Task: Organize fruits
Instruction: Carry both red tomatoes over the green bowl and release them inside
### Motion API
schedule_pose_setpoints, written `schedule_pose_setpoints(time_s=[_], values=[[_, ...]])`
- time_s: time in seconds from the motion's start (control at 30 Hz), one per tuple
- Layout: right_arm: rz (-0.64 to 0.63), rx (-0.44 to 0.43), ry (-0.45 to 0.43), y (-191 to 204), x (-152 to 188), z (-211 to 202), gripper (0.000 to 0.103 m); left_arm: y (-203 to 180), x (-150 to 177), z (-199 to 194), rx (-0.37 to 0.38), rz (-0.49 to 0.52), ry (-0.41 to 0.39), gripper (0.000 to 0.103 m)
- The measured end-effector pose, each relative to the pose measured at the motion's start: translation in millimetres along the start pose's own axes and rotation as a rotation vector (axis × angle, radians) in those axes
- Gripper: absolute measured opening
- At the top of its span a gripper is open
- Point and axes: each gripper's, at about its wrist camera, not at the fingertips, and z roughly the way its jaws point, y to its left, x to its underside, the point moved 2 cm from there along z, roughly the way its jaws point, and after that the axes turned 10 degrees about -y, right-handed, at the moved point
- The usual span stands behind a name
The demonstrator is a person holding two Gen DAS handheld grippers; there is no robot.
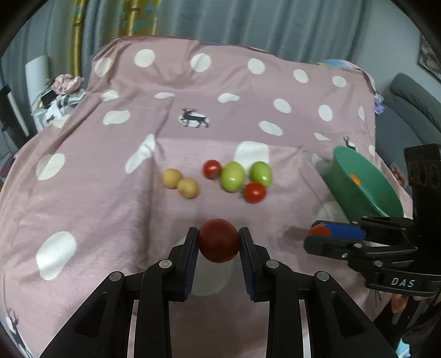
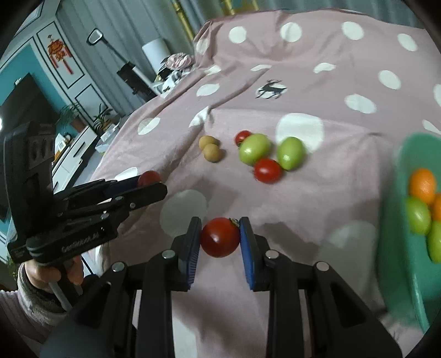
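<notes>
My left gripper (image 1: 218, 239) is shut on a dark red tomato (image 1: 218, 240) above the pink cloth. My right gripper (image 2: 220, 236) is shut on a red tomato (image 2: 220, 237); it also shows in the left wrist view (image 1: 321, 234), left of a green bowl (image 1: 366, 184). The bowl (image 2: 397, 220) holds orange and green fruits (image 2: 421, 198). On the cloth lie two green fruits (image 1: 233, 176) (image 1: 261, 173), two red tomatoes (image 1: 212, 168) (image 1: 255, 192) and two tan fruits (image 1: 180, 183). The left gripper shows in the right wrist view (image 2: 150, 184).
The pink dotted cloth (image 1: 110, 192) covers a raised surface that drops off at its edges. Grey curtains (image 1: 248, 22) hang behind. Cluttered items (image 1: 66, 88) sit at the far left and a grey chair (image 1: 413, 102) at the right.
</notes>
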Motion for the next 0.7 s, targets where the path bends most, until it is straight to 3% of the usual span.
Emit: schedule_pose_setpoints(time_s=[0.7], values=[[0.111,0.112,-0.223,-56,10,-100,0.028,-81,-8,-3,0.041,0.16,0.021,0.03]])
